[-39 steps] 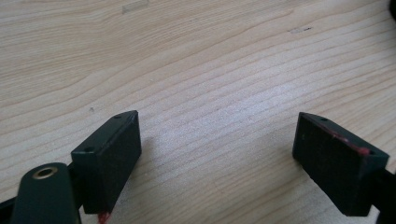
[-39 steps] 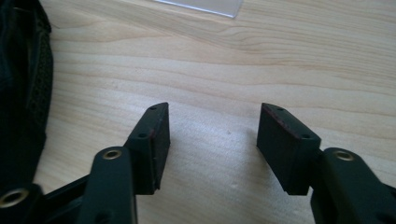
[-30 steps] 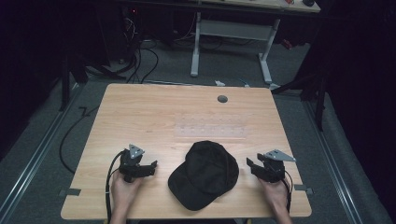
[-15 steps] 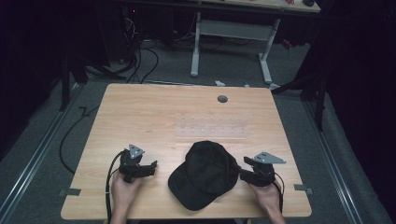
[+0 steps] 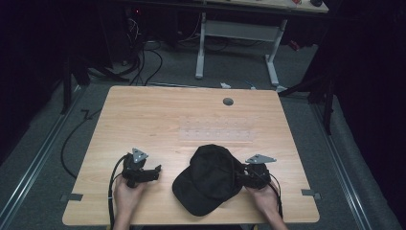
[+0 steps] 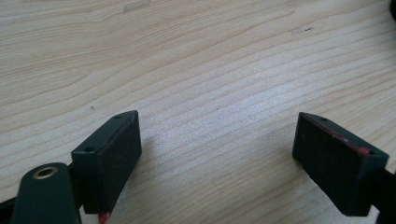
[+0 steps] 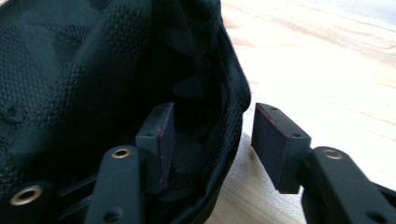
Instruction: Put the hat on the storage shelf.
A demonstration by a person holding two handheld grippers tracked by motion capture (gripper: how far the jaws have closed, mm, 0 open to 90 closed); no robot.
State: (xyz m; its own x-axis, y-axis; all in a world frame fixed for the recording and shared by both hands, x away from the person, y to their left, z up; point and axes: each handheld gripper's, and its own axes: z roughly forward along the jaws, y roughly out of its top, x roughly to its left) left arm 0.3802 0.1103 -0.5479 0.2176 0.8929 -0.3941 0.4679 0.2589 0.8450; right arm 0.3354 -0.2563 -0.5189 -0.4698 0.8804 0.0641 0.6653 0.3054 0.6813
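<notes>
A black baseball cap (image 5: pixel 210 177) lies on the wooden table (image 5: pixel 191 120) near its front edge, brim toward the person. My right gripper (image 5: pixel 243 175) is at the cap's right side, open. In the right gripper view one jaw sits inside the cap (image 7: pixel 93 84) and the other outside, with the cap's rear edge between them; the gripper (image 7: pixel 210 135) has not closed on the fabric. My left gripper (image 5: pixel 152 172) rests open on the bare table left of the cap, and its view has wood grain between the wide-apart jaws (image 6: pixel 219 149).
A pale clear strip (image 5: pixel 215 132) lies on the table behind the cap. A round grommet hole (image 5: pixel 228 101) sits near the far edge. Beyond the table stand white desk legs (image 5: pixel 201 48) and floor cables (image 5: pixel 143 62).
My right gripper has slid left from open table to the cap's right edge, its jaws now straddling the rim. The left gripper has stayed put.
</notes>
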